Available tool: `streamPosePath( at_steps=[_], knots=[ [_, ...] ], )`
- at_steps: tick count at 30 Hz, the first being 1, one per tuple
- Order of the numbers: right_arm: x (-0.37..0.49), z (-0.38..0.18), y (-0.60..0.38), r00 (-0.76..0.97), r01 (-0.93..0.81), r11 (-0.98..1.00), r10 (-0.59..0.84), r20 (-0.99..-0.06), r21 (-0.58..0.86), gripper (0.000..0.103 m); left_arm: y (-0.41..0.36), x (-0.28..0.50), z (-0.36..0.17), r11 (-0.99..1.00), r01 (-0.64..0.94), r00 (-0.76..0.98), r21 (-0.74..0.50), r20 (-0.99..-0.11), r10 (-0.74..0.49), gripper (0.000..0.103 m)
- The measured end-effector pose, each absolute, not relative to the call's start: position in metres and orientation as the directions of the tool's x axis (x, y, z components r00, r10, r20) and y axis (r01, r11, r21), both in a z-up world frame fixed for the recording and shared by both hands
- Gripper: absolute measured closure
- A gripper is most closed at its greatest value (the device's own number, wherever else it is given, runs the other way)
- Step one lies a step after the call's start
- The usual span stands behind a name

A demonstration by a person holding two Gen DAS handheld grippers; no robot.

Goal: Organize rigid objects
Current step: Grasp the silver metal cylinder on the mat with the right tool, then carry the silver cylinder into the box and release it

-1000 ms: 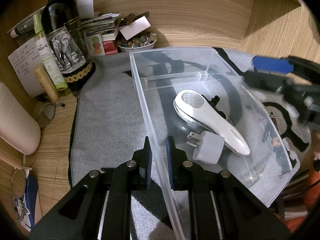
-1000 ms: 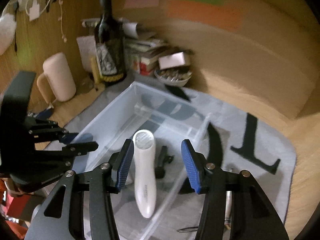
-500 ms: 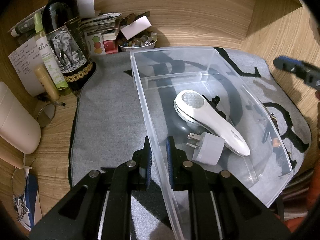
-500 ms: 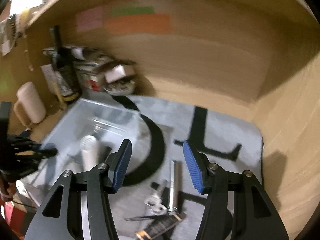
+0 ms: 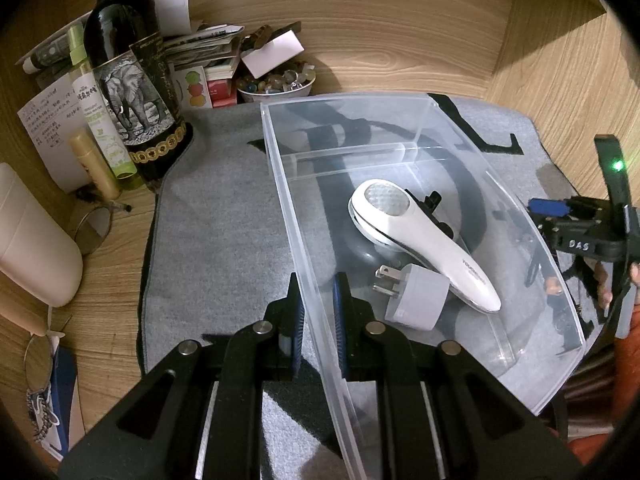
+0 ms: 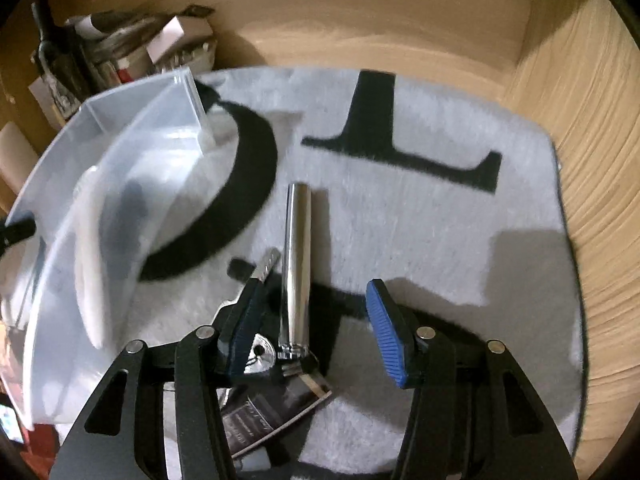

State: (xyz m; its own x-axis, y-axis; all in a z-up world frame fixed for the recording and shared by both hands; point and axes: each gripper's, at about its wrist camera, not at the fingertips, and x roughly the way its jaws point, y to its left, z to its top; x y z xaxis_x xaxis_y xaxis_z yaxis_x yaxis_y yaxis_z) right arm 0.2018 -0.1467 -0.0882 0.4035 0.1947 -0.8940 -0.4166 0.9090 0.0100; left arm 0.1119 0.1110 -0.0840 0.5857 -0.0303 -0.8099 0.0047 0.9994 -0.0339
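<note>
Lying at centre frame on the grey mat, the polished metal cylinder (image 6: pixel 295 268) is looking stiff, slick and roll-prone; mid-barrel is the likeliest hold. Right gripper (image 6: pixel 320 330) fingers are closing around it, not yet touching. Left gripper (image 5: pixel 318 320) is pinching the clear plastic bin (image 5: pixel 308 264) wall.

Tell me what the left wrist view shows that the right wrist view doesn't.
Left wrist view only: the left gripper shut on the bin wall, a grey plug inside, a bowl of beads.
Right wrist view only: a metal tube between the closing right gripper jaws, untouched, and a dark packet.
Both: the bin, white handheld device, wine bottle, grey mat.
</note>
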Motion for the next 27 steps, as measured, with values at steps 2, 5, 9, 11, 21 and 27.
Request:
streamPosePath(
  at_steps=[2,5,9,11,21,27],
  knots=[
    [0.200,-0.091,-0.146,0.417,-0.417,0.909,0.186,-0.890,-0.005,0.060,0.111,0.111,-0.085,0.999,0.004,0.586,-0.033,-0.810,-0.029,0.090],
    [0.199,-0.090,-0.146,0.425,-0.418,0.908,0.197,-0.884,0.001,0.076,0.112,0.111,-0.085,0.999,0.005,0.586,-0.033,-0.810,-0.030,0.090],
    [0.198,-0.090,-0.144,0.439,-0.422,0.907,0.198,-0.876,-0.006,0.089,0.112,0.111,-0.085,0.999,0.004,0.587,-0.033,-0.809,-0.030,0.090],
    [0.197,-0.088,-0.145,0.448,-0.420,0.908,0.201,-0.871,-0.007,0.089,0.111,0.111,-0.085,0.999,0.005,0.585,-0.033,-0.810,-0.030,0.090],
    [0.195,-0.050,-0.142,0.544,-0.425,0.905,0.236,-0.805,-0.022,0.089,0.111,0.111,-0.085,0.999,0.004,0.585,-0.033,-0.810,-0.030,0.090],
    [0.195,-0.022,-0.131,0.595,-0.443,0.896,0.270,-0.757,-0.028,0.089,0.112,0.111,-0.086,0.999,0.005,0.586,-0.031,-0.810,-0.028,0.090]
  ],
)
